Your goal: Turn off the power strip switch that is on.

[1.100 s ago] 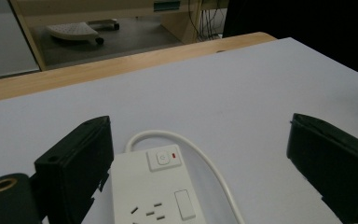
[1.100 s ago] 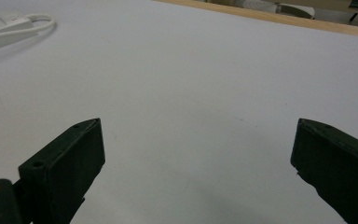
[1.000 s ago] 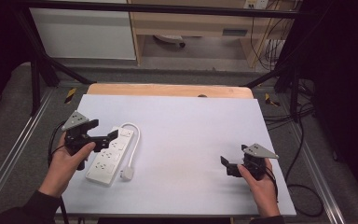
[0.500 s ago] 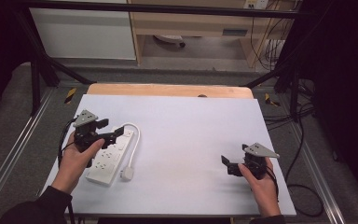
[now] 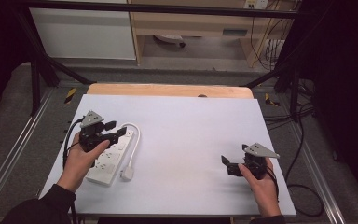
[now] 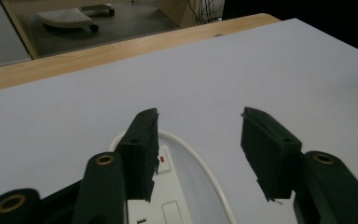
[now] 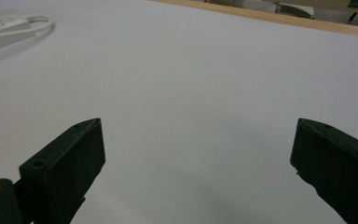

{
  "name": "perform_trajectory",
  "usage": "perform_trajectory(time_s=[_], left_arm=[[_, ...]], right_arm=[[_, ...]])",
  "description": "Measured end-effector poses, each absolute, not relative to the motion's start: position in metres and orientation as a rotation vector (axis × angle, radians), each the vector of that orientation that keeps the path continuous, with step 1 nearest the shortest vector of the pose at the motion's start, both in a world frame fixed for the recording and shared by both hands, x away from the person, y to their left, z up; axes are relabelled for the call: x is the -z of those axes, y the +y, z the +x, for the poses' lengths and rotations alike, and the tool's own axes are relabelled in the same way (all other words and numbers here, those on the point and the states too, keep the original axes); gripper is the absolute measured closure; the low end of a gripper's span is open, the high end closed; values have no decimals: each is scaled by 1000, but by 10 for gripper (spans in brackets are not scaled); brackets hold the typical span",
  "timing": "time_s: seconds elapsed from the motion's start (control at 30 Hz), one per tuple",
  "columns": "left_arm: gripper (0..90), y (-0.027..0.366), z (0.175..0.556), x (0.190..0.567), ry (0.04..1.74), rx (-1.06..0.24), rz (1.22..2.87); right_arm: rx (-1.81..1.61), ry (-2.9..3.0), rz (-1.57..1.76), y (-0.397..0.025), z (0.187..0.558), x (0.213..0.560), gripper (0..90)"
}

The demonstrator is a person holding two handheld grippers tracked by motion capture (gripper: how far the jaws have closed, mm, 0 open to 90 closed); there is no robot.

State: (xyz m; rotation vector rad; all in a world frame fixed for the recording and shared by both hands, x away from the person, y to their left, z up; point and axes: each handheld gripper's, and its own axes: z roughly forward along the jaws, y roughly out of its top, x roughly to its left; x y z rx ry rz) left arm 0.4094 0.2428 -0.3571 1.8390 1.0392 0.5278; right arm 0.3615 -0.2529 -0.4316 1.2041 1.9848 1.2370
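Observation:
A white power strip [image 5: 106,162] lies on the left of the white table top [image 5: 186,126]. Its white cable [image 5: 133,132] loops round the far end to a plug [image 5: 127,173] beside it. My left gripper [image 5: 116,129] hovers open over the strip's far end. In the left gripper view the open jaws [image 6: 198,154] straddle the strip's end [image 6: 168,205], its red switch and the cable [image 6: 200,164], holding nothing. My right gripper [image 5: 234,155] rests open near the table's right front. Its wide-set jaws [image 7: 198,163] face bare table, with the power strip [image 7: 4,28] far off.
A wooden strip [image 5: 168,90] borders the table's far edge. Metal frame rails [image 5: 14,154] run down both sides, and cables [image 5: 298,121] lie on the floor at the right. A cabinet [image 5: 84,32] and shelf unit stand beyond the table.
My left gripper has moved right and a little forward, from beside the power strip to above its far end. The right gripper has stayed where it was.

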Motion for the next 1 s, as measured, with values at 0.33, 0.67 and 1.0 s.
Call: perform_trajectory(time_s=[0.33, 0.67, 1.0], left_arm=[[659, 245, 412, 361, 1044, -525, 1837], [803, 249, 418, 367, 1064, -495, 1813], [851, 250, 423, 375, 1078, -455, 1845]], right_arm=[[-1235, 1987, 1205, -252, 362, 432, 35], [-1234, 1988, 1206, -252, 362, 432, 35], [-1235, 1987, 1206, -252, 362, 432, 34]])
